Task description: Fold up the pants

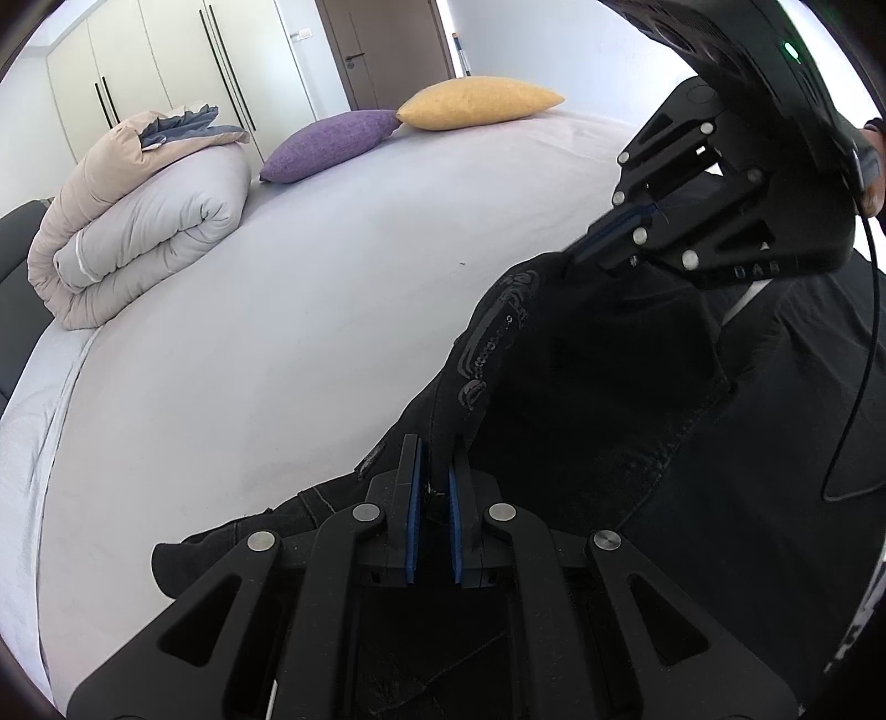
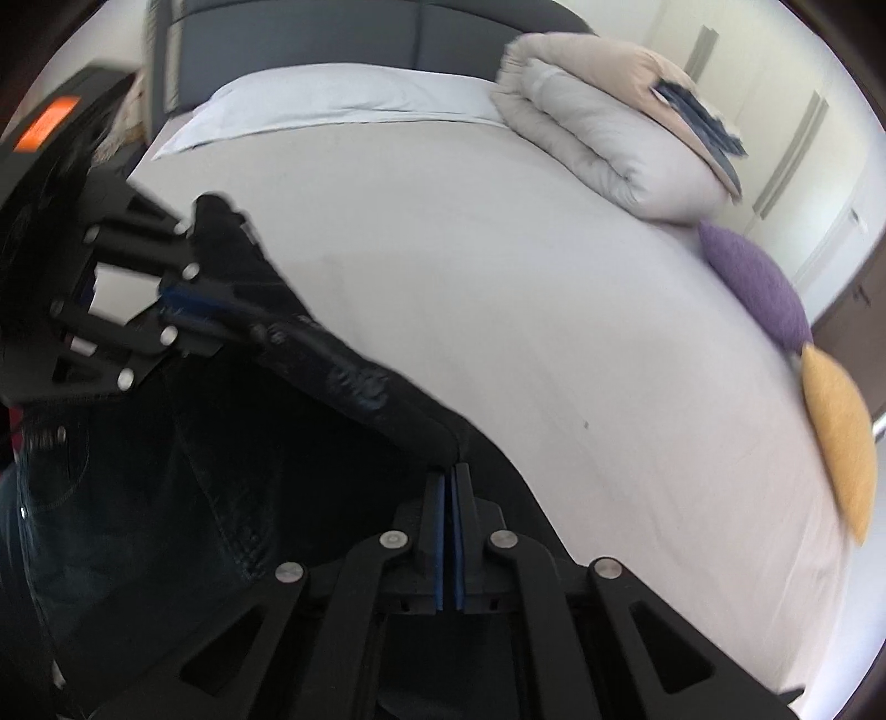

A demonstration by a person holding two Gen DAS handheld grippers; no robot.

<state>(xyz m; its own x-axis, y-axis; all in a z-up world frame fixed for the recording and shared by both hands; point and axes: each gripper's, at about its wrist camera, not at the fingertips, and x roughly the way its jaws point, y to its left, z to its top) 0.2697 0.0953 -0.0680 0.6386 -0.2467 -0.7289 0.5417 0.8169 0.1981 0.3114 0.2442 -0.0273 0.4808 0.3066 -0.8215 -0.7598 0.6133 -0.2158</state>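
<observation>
Black pants (image 1: 598,387) hang between my two grippers above the grey bed sheet (image 1: 277,343). My left gripper (image 1: 434,443) is shut on an edge of the pants, with cloth between its blue pads. My right gripper (image 1: 581,252) shows at the upper right in the left wrist view, shut on the waistband edge. In the right wrist view my right gripper (image 2: 451,468) is shut on the pants (image 2: 194,443), and my left gripper (image 2: 249,327) grips the same edge further left. A printed band runs along the stretched edge.
A rolled beige and grey duvet (image 1: 138,216) lies at the far side of the bed, with a purple cushion (image 1: 329,144) and a yellow cushion (image 1: 476,102) beside it. Wardrobe doors (image 1: 166,61) and a brown door (image 1: 387,50) stand behind. A pillow (image 2: 332,105) lies by the headboard.
</observation>
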